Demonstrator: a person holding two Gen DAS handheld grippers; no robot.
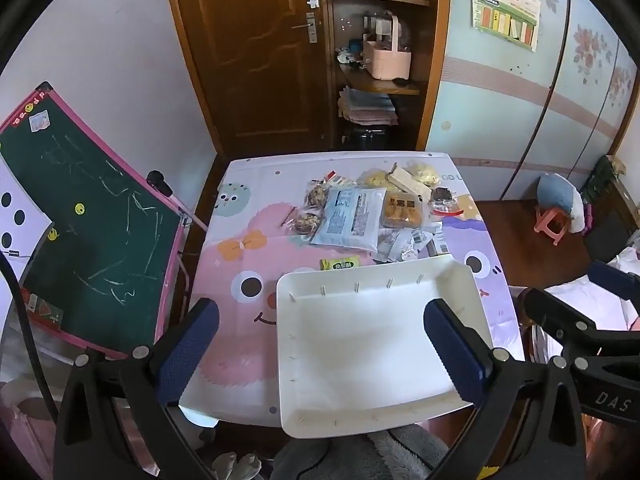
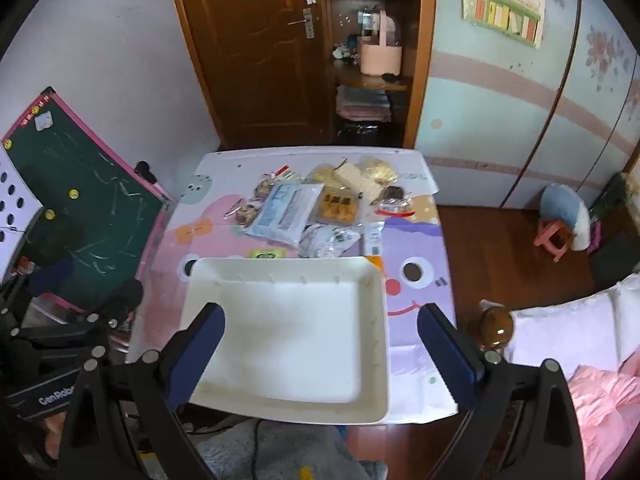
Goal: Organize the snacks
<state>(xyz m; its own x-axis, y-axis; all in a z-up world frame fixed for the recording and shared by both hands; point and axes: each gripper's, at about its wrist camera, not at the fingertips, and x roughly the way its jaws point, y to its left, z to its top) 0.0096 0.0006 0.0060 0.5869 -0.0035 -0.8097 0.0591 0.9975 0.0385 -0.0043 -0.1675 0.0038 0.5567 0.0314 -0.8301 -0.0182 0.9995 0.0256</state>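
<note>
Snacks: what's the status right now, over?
Left gripper open, right gripper open, both holding nothing. White tray empty at near table edge. Snack packets piled beyond the tray, untouched. Nothing in the way.

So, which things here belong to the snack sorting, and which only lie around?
For the job:
white tray, empty
snack pile behind the tray
small green packet at its far rim
left gripper and right gripper, both open

Just lying about:
chalkboard
pink basket on the shelf
pink stool
</note>
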